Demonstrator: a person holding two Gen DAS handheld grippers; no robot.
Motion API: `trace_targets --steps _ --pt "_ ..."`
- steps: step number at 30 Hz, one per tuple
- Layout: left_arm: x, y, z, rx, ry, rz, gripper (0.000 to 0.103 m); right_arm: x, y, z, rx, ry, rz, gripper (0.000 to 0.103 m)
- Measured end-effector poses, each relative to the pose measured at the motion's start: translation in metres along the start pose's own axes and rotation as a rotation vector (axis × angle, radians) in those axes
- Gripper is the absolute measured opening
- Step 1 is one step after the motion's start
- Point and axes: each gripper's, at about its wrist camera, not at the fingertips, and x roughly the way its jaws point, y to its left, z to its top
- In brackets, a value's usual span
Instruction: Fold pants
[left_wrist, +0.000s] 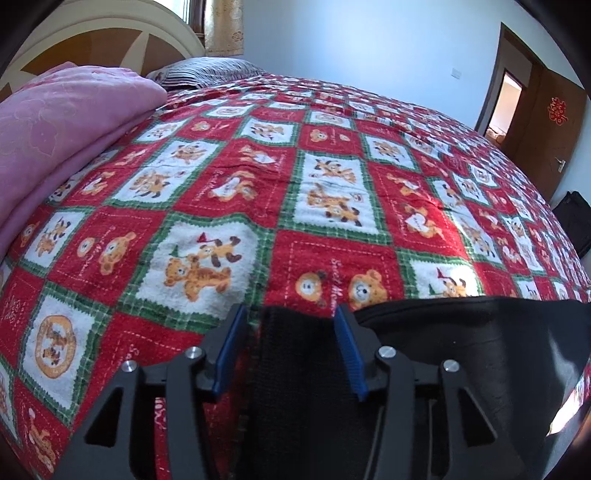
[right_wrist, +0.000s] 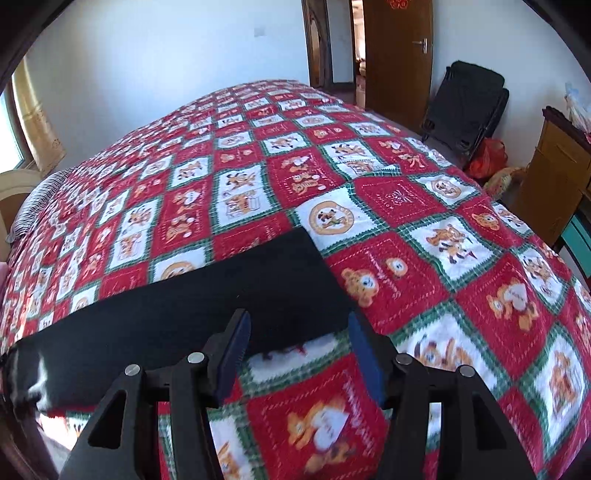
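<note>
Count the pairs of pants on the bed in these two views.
1. The black pants lie flat across the near part of the teddy-bear bedspread, one end between the left gripper fingers. More could be hidden under the pink blanket.

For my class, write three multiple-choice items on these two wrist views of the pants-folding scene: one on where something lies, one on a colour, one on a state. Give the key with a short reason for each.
1. Where do the black pants lie?
A. on the red patchwork bedspread
B. on the floor
C. on the black folding chair

2. What colour is the folded blanket by the headboard?
A. blue
B. pink
C. yellow

3. How do the right gripper's jaws stand?
A. shut on a pillow
B. clamped flat together
C. apart, over the pants' edge

Key: 1 A, the dark cloth is spread on the bear-print cover. 2 B, the left wrist view shows it pink. 3 C, a gap shows between the blue pads.
</note>
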Motion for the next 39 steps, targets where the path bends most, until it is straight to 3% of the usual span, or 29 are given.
trace_targets --steps 8,12,21,22,23,24,25,26,29,39 --pt "0.002 0.000 0.001 0.013 0.015 -0.021 0.052 0.054 -0.014 0.045 -0.006 0.063 0.002 0.066" --pt "0.001 0.000 0.000 0.018 0.011 -0.041 0.047 0.079 -0.016 0.060 -0.003 0.100 0.015 0.067" --pt "0.003 -0.002 0.004 0.027 0.031 -0.032 0.050 0.112 0.000 0.064 -0.077 0.152 0.072 0.066" --pt "0.004 -0.003 0.005 0.047 0.037 -0.040 0.043 0.113 0.002 0.063 -0.087 0.152 0.069 0.064" --pt "0.003 -0.005 0.005 0.067 0.036 -0.056 0.036 0.113 0.005 0.061 -0.106 0.152 0.054 0.043" --pt "0.002 -0.005 0.005 0.081 0.031 -0.075 0.023 0.112 0.007 0.061 -0.125 0.149 0.031 0.023" --pt "0.000 -0.006 0.006 0.094 0.028 -0.076 0.017 0.110 0.007 0.060 -0.129 0.143 0.034 0.021" --pt "-0.001 -0.006 0.006 0.093 0.030 -0.075 0.017 0.108 0.006 0.061 -0.125 0.141 0.043 0.011" --pt "-0.008 -0.007 0.006 0.106 0.012 -0.084 0.013 0.094 0.004 0.063 -0.125 0.106 0.052 0.006" --pt "-0.031 -0.001 0.010 0.066 -0.050 -0.113 0.013 0.026 0.004 0.063 -0.142 -0.044 0.079 0.006"
